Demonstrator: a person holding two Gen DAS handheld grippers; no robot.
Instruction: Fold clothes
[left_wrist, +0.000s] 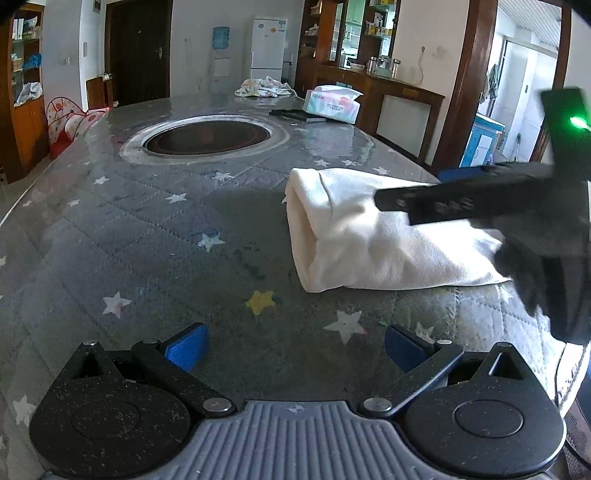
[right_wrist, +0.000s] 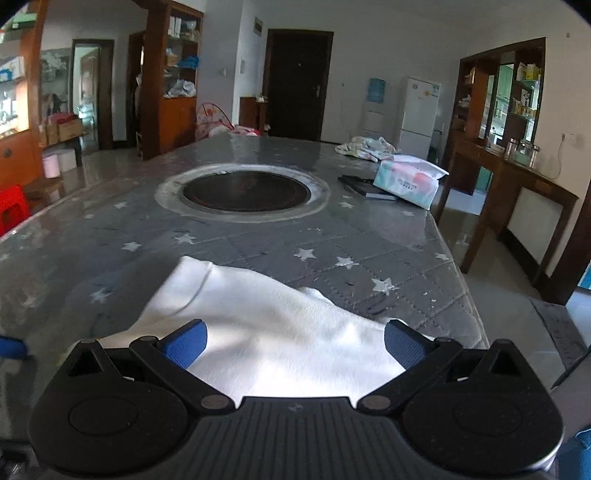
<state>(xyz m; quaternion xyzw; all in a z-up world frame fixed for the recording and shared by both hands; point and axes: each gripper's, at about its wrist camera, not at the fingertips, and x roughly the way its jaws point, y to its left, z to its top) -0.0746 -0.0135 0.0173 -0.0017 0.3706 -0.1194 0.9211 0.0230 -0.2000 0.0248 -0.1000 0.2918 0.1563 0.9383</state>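
Observation:
A white garment (left_wrist: 373, 236) lies folded into a thick rectangle on the grey star-print table cover (left_wrist: 155, 229). In the left wrist view it sits to the right of my left gripper (left_wrist: 293, 349), which is open above bare cover with nothing between its blue pads. The other gripper's black body (left_wrist: 480, 199) reaches over the garment from the right. In the right wrist view the same white garment (right_wrist: 280, 332) spreads directly under my right gripper (right_wrist: 293, 345), whose jaws stand wide open just above the cloth.
A round dark hotplate (right_wrist: 246, 192) is set into the table's middle. Farther back lie a tissue pack (right_wrist: 408, 179), a flat black object (right_wrist: 364, 186) and a heap of patterned clothes (right_wrist: 367, 147). The table's right edge (right_wrist: 465, 291) drops to the floor beside a wooden sideboard (right_wrist: 517, 177).

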